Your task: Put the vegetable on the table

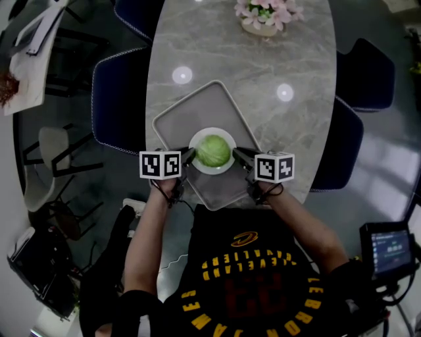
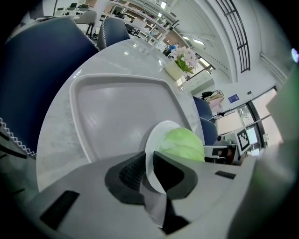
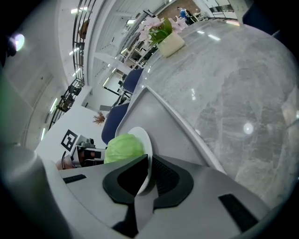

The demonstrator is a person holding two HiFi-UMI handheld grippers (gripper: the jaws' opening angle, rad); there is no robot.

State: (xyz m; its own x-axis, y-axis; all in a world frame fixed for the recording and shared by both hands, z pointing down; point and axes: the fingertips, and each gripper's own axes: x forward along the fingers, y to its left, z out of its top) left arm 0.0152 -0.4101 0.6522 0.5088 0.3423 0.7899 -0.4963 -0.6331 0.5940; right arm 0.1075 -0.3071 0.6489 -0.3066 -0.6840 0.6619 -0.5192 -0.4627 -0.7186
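A round green cabbage [image 1: 212, 150] lies on a small white plate [image 1: 212, 171], which rests on a grey tray [image 1: 191, 112] at the near end of the marble table [image 1: 283, 52]. My left gripper [image 1: 191, 156] is at the plate's left rim and my right gripper [image 1: 237, 155] at its right rim. In the left gripper view, the plate's edge [image 2: 154, 154] sits between the dark pads of the left gripper [image 2: 149, 170], with the cabbage [image 2: 182, 144] just beyond. The right gripper view likewise shows the right gripper [image 3: 148, 175] clamped on the plate rim [image 3: 145, 140] beside the cabbage [image 3: 124, 148].
A pot of pink flowers [image 1: 266, 16] stands at the table's far end. Dark blue chairs flank the table on the left [image 1: 118, 99] and right [image 1: 345, 145]. A small monitor [image 1: 388, 247] is at the lower right.
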